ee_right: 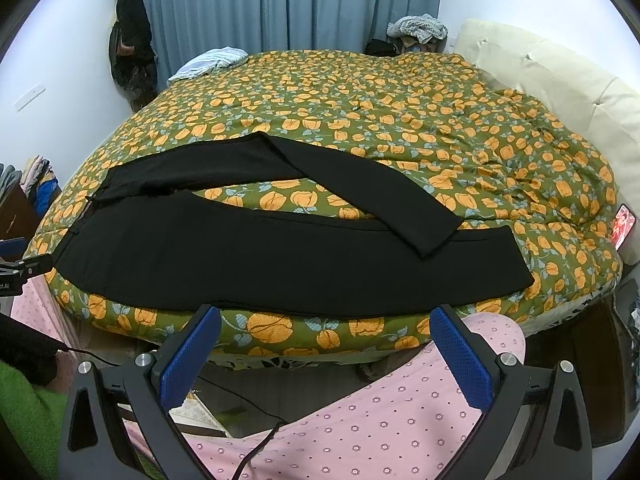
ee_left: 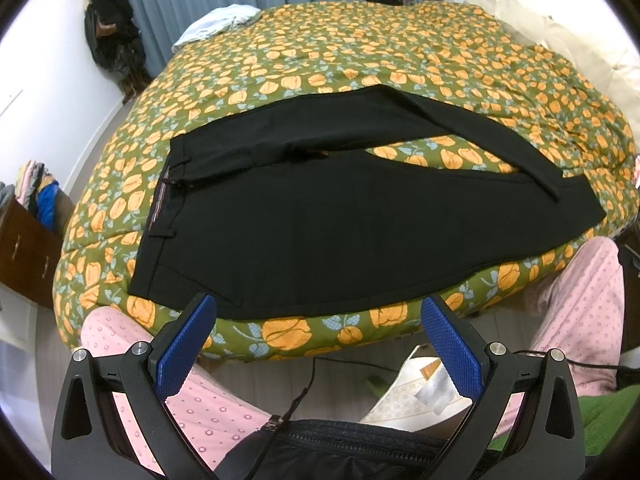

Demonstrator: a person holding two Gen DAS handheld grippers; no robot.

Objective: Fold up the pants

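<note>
Black pants (ee_left: 304,216) lay flat along the bed's (ee_left: 360,56) near edge, waistband left. Both claws, left claw (ee_left: 318,320) and right claw (ee_right: 326,330), hung spread and empty. Only the right view showed a lit phone (ee_right: 623,226) at the bed's right edge.

A bed (ee_right: 400,128) with a floral quilt carries black pants (ee_right: 248,252) and a pale garment (ee_right: 212,60).

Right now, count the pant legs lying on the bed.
2. The near leg lies flat along the bed's front edge; the far leg angles across, its cuff overlapping the near one. None seems hidden.
</note>
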